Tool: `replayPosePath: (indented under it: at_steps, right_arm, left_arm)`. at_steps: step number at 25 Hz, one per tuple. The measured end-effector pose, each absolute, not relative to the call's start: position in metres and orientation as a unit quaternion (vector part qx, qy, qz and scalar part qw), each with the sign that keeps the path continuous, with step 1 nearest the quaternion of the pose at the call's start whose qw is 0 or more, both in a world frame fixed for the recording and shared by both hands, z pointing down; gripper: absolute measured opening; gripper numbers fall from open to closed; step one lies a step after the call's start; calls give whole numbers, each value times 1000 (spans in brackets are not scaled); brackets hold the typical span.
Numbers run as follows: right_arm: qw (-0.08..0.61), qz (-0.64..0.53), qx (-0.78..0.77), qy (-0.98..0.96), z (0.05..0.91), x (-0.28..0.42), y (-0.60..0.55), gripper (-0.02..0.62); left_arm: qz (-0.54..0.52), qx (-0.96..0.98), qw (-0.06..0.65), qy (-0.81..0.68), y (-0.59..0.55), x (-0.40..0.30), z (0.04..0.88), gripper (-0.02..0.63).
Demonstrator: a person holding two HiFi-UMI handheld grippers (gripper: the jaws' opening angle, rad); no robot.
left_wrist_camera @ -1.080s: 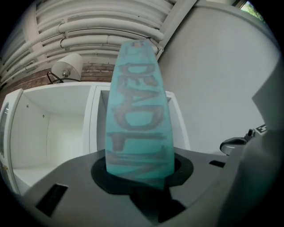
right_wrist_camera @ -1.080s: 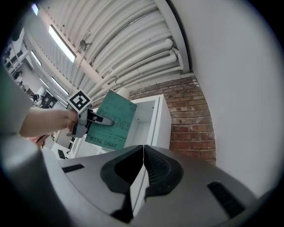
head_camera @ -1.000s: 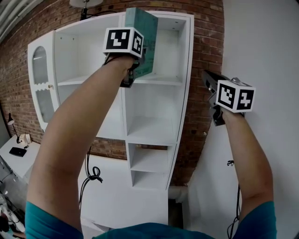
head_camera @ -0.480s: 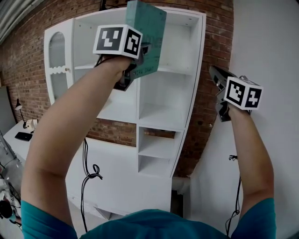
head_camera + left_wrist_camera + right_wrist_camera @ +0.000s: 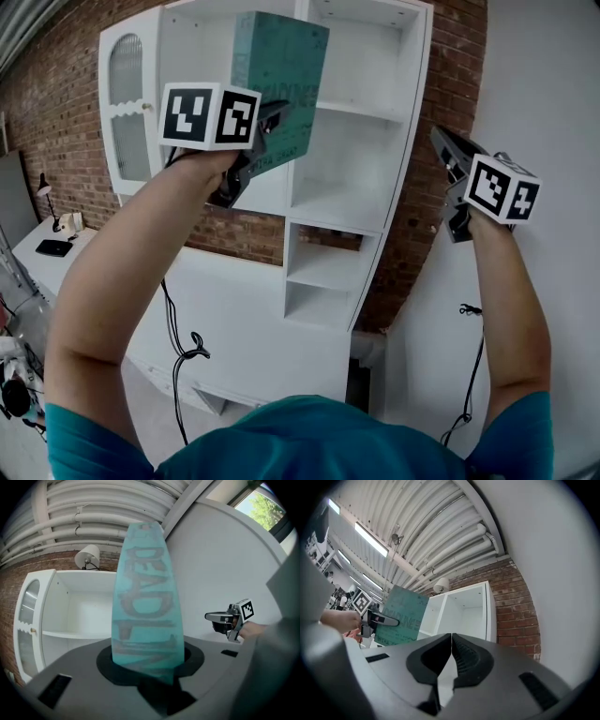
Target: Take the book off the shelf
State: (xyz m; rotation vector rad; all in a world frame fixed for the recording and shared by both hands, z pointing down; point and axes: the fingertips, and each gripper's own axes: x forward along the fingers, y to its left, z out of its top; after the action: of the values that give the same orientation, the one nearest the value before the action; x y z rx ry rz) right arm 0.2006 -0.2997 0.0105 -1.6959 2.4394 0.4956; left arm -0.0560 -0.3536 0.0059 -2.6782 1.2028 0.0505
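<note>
Your L gripper (image 5: 270,120) is pinching the teal book (image 5: 281,66) in front of the shelf (image 5: 375,112); R gripper (image 5: 451,654) is hovering, jaws pressed together, empty.

Lettering on the book (image 5: 145,597) is blurred; the left tool (image 5: 146,667) hides its foot.

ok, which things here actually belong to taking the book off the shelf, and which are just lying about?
In the job:
- book, gripped in the jaws of the left gripper
- shelf

Lying about:
- right gripper, jaws shut, empty
- desk with desk lamp
- cable
- top lamp on the shelf
</note>
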Motion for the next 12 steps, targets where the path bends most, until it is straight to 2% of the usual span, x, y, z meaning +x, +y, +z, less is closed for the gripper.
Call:
replayPosePath:
  at_steps: [12]
  right_arm:
    - [67,139,-532,833,71,185,-307,23]
  left_arm:
    - [16,-908,80,411,-352,-87,127,163]
